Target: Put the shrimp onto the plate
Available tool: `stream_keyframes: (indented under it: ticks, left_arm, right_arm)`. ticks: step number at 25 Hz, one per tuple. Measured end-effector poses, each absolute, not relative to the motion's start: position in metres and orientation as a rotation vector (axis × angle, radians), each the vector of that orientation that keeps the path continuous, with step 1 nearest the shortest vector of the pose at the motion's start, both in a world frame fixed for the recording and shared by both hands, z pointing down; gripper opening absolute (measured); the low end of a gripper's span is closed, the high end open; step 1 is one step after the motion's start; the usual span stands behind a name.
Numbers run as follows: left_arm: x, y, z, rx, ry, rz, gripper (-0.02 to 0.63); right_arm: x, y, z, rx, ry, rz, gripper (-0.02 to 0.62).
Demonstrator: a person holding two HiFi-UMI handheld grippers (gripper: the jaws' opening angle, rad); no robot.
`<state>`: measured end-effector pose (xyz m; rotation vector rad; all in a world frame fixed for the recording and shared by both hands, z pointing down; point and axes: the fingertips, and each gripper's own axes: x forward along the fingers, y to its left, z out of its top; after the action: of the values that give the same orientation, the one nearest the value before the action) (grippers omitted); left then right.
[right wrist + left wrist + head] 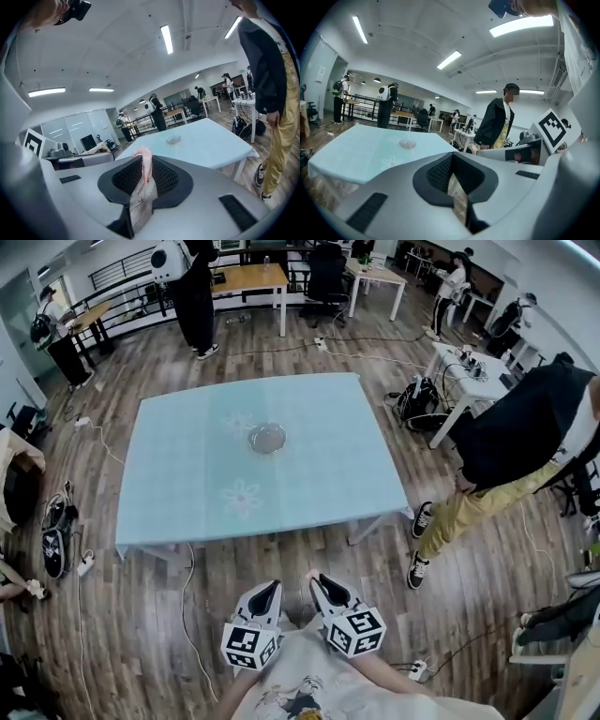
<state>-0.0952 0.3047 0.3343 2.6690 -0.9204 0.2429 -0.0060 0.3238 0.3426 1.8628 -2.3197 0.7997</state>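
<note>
A clear glass plate (pixel 267 438) sits near the middle of the table under a light blue cloth (pixel 187 493). Both grippers are held low by my body, short of the table's near edge. My right gripper (pixel 323 585) is shut on a pale pink shrimp (pixel 146 159), which sticks up from between its black pads; the plate (pixel 173 139) lies far ahead of it. My left gripper (pixel 265 592) is shut with nothing in it, its pads (pixel 440 171) meeting at a thin slit. From the left gripper view the plate (pixel 408 144) is small and distant.
A person in a black jacket and yellow trousers (pixel 506 456) stands by the table's right side. A white desk (pixel 466 371) with bags is behind that person. Shoes (pixel 54 531) and cables lie on the wooden floor at left. Another person (pixel 195 296) stands beyond the table.
</note>
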Motion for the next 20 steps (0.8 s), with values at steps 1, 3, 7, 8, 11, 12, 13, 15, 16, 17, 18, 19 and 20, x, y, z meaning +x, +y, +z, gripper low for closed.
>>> stream_keyframes:
  ticks: [1, 3, 7, 8, 11, 12, 13, 15, 16, 17, 18, 19, 20]
  left_arm:
    - [-0.096, 0.301, 0.336, 2.663, -0.91, 0.235, 0.0]
    - [-0.098, 0.296, 0.344, 2.644, -0.886, 0.237, 0.0]
    - [-0.1, 0.279, 0.348, 2.636, -0.884, 0.246, 0.0]
    - [-0.1, 0.275, 0.347, 2.632, -0.894, 0.245, 0.0]
    - [-0.097, 0.265, 0.346, 2.61, -0.905, 0.266, 0.0]
    - [-0.093, 0.26, 0.346, 2.607, -0.901, 0.277, 0.0]
    - [-0.088, 0.252, 0.344, 2.61, -0.9, 0.285, 0.0]
    - [-0.081, 0.231, 0.338, 2.62, -0.921, 0.294, 0.0]
    - [-0.08, 0.221, 0.338, 2.617, -0.938, 0.297, 0.0]
    - [-0.08, 0.212, 0.339, 2.61, -0.953, 0.302, 0.0]
    - [-0.081, 0.201, 0.344, 2.603, -0.964, 0.307, 0.0]
    - [-0.08, 0.19, 0.349, 2.596, -0.972, 0.312, 0.0]
    - [-0.079, 0.179, 0.354, 2.59, -0.979, 0.317, 0.0]
  right_arm:
    - [-0.006, 0.319, 0.344, 1.873, -2.305, 0.811, 0.08]
    - [-0.007, 0.313, 0.347, 1.888, -2.28, 0.826, 0.08]
    - [-0.008, 0.298, 0.347, 1.88, -2.272, 0.807, 0.08]
    - [-0.006, 0.293, 0.348, 1.879, -2.273, 0.824, 0.081]
    - [0.001, 0.279, 0.348, 1.866, -2.296, 0.9, 0.08]
    - [0.004, 0.272, 0.345, 1.856, -2.307, 0.899, 0.08]
    - [0.008, 0.262, 0.341, 1.848, -2.318, 0.886, 0.08]
    - [0.015, 0.239, 0.337, 1.839, -2.335, 0.869, 0.08]
    - [0.017, 0.228, 0.338, 1.836, -2.339, 0.873, 0.08]
    - [0.019, 0.218, 0.34, 1.832, -2.341, 0.876, 0.08]
    - [0.021, 0.207, 0.343, 1.829, -2.343, 0.871, 0.08]
    - [0.024, 0.194, 0.347, 1.827, -2.344, 0.862, 0.08]
    - [0.027, 0.182, 0.35, 1.824, -2.348, 0.858, 0.08]
